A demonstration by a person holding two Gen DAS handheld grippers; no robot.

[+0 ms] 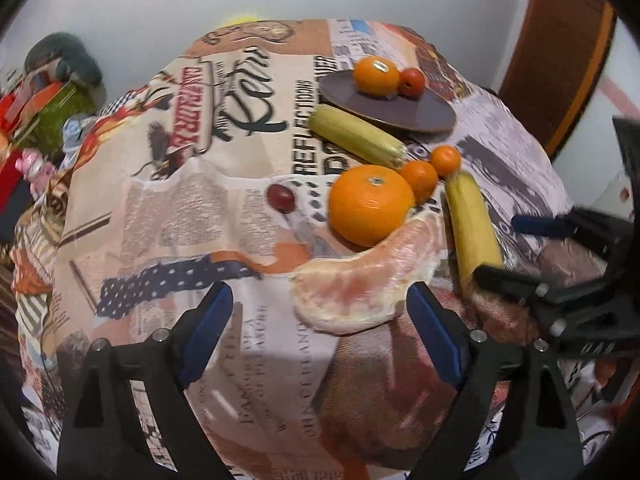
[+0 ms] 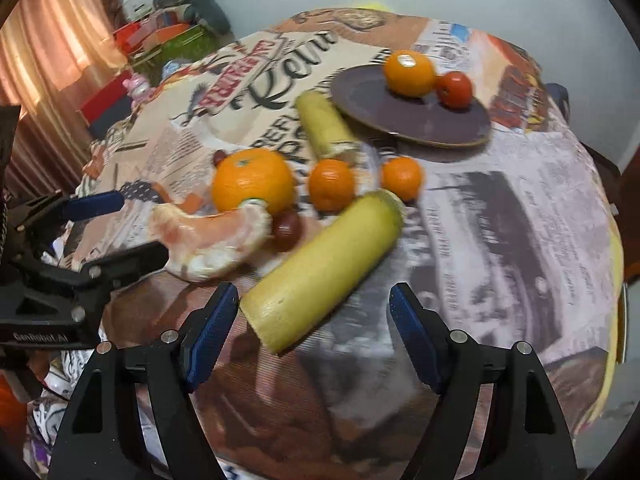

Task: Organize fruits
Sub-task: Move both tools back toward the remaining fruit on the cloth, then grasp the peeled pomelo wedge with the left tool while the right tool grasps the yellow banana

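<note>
My left gripper (image 1: pixel 320 314) is open just above the printed tablecloth, and a peeled pomelo segment (image 1: pixel 360 284) lies at its fingertips without touching the pads. My right gripper (image 2: pixel 312 314) is also open, with the near end of a yellow corn cob (image 2: pixel 324 264) between its tips. Behind these sit a large orange (image 1: pixel 370 204), two small tangerines (image 1: pixel 419 178), a dark grape (image 1: pixel 281 198) and a second, greener cob (image 1: pixel 356 136). A dark purple plate (image 2: pixel 400 116) at the back holds a stickered orange (image 2: pixel 409 74) and a small red fruit (image 2: pixel 454 90).
The round table (image 2: pixel 520 208) drops off at its edges on all sides. Boxes and a pink toy (image 2: pixel 138 86) crowd a surface to the left, by a curtain (image 2: pixel 60 52). A wooden door (image 1: pixel 560 52) stands at the back right.
</note>
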